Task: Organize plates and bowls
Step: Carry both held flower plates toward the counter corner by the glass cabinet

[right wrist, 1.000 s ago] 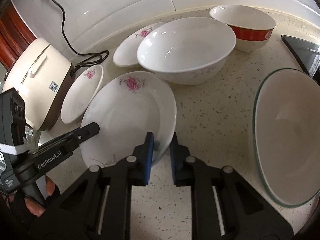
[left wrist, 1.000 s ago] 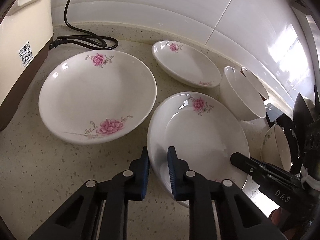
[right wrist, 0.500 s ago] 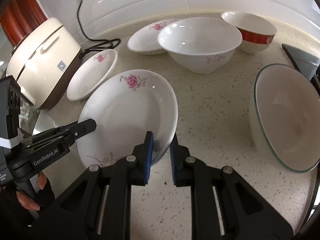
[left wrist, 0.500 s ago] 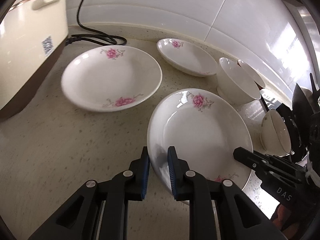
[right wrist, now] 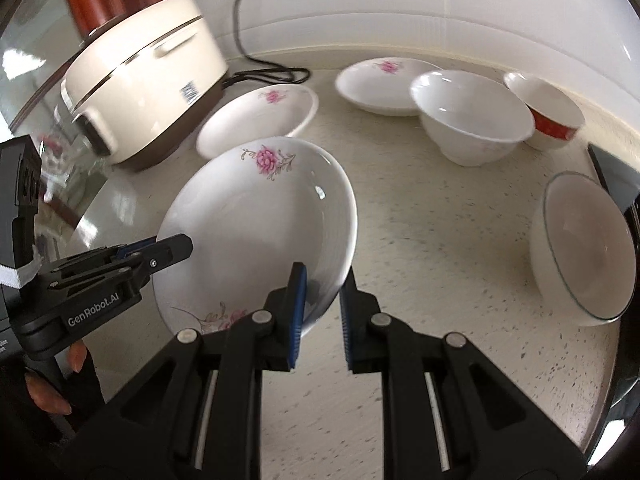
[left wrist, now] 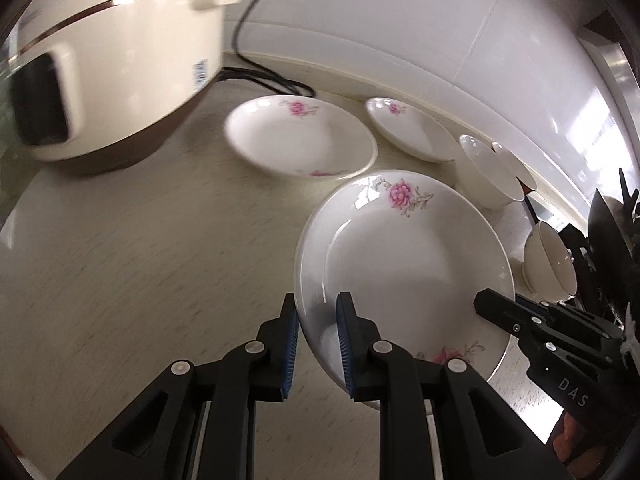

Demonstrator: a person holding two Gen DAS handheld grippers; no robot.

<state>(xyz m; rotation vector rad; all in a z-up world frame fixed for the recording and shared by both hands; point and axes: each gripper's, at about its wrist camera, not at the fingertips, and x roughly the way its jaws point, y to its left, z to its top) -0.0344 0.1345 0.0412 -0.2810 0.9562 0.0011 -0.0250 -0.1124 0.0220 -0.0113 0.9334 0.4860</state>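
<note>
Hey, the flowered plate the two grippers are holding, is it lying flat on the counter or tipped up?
Tipped up. The held plate is clamped at opposite rims by the left gripper and right gripper, its face tilted, clear of the counter.

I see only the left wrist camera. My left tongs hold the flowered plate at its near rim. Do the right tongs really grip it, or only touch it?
Observer: They grip it. The right tongs are shut on the flowered plate, with one pad inside the rim and one outside.
Operator: Behind the white bowl I see only the edge of another bowl. What is it?
Observer: It is a bowl with a red band on its outside. It stands upright on the counter beside the white bowl.
Operator: And the large bowl at my far right?
Observer: The large bowl is empty inside.
</note>
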